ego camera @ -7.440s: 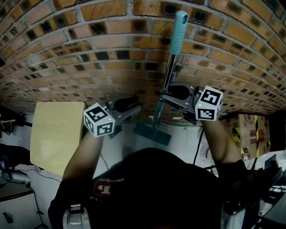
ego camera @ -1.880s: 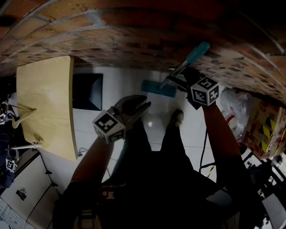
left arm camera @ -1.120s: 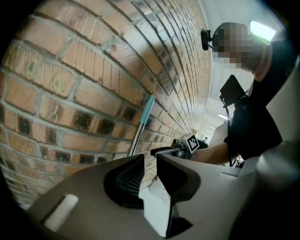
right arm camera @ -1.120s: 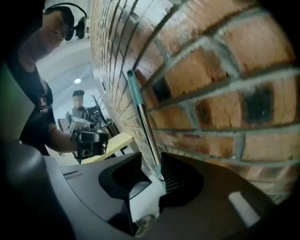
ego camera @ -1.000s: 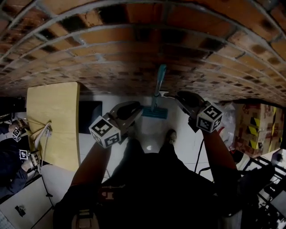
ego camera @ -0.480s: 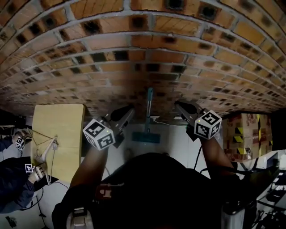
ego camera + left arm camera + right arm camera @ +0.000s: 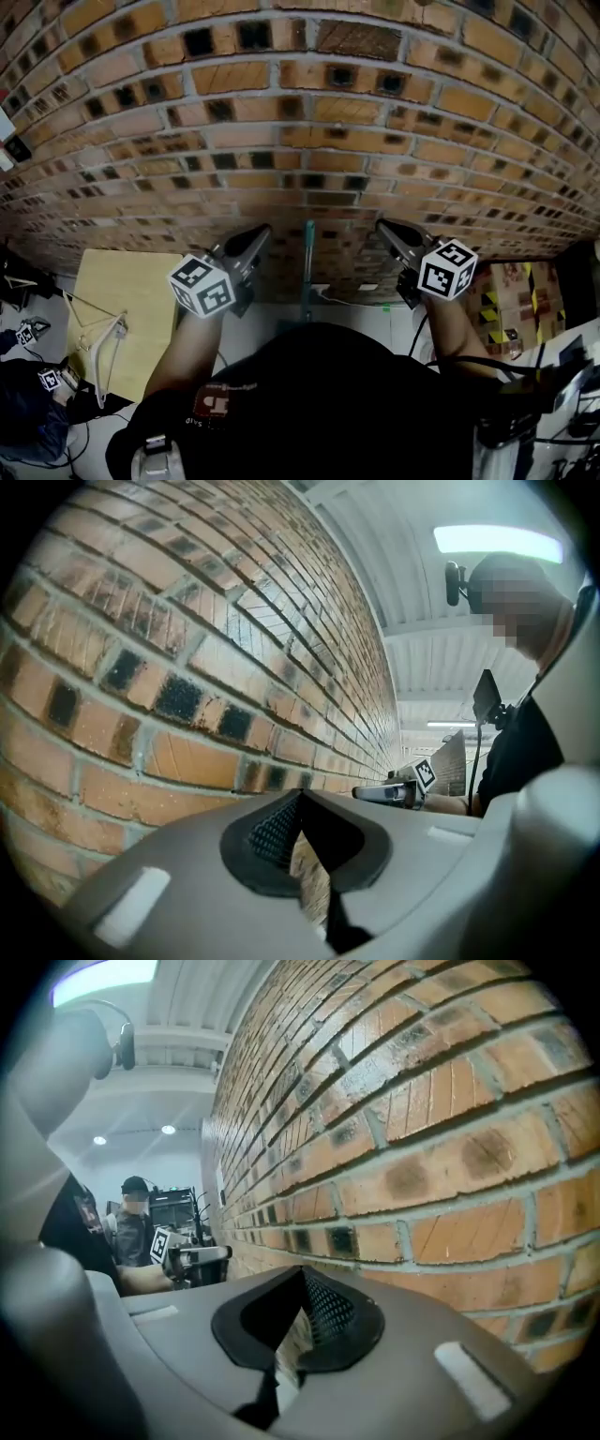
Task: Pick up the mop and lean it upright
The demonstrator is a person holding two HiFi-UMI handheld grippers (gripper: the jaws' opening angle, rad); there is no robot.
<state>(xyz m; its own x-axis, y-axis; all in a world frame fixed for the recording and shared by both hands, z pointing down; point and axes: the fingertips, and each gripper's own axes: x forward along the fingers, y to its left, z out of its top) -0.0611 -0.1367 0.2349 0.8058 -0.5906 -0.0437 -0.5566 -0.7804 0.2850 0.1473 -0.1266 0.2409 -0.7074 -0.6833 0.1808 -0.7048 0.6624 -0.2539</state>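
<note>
brick wall fills most of the head view, and both hand-held gripper views look along it at close range. pale wooden tabletop lies low on my left, and a thin wire frame shows against its near part. the mop stands upright against the wall. its teal handle rises between my two hand-held grippers, apart from both, and its head is hidden behind my body. my left hand-held gripper is held up near the bricks to the left of the handle. its jaws have just been closing and now meet, the ribbed pads pressed together with nothing between them. my right hand-held gripper is up on the other side of the handle, its jaws together as well and holding nothing. each one carries its marker cube at the back.
</note>
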